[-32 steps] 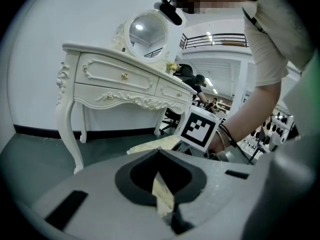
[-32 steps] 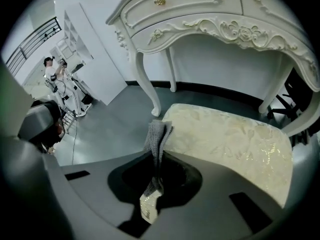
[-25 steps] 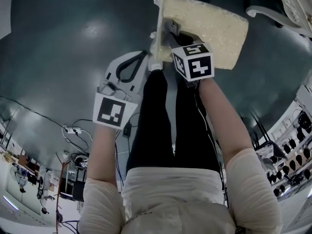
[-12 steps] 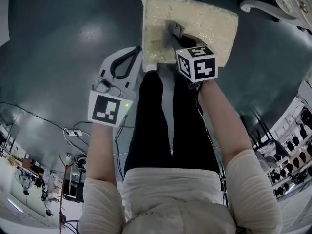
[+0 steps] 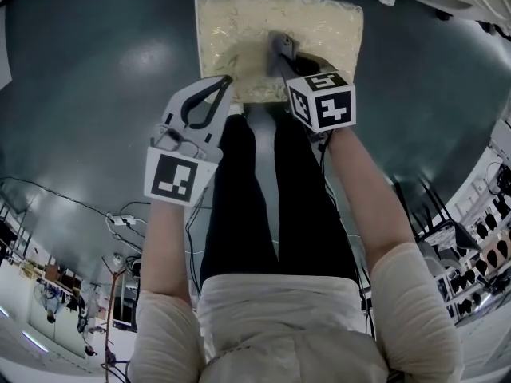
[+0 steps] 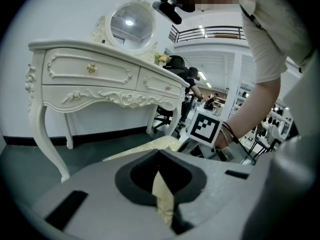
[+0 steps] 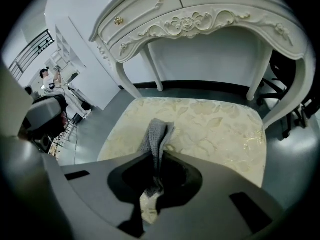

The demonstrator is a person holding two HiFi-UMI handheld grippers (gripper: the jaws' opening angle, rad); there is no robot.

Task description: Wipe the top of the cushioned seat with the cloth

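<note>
Since a second ago the cloth [image 7: 157, 134] has been carried from the seat's [image 7: 215, 129] corner onto its top, clamped in the right gripper [image 7: 156, 156]. The left gripper [image 6: 159, 158] is closed on nothing. Wiping is judged under way; a pressed stroke across is called for.

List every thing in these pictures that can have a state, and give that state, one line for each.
cloth: pinched in the right gripper, free end over the seat top.
right gripper: fingers shut on the cloth.
left gripper: fingers together, holding nothing.
cushioned seat: top bare apart from the cloth.
dressing table drawers: shut.
mirror: upright.
</note>
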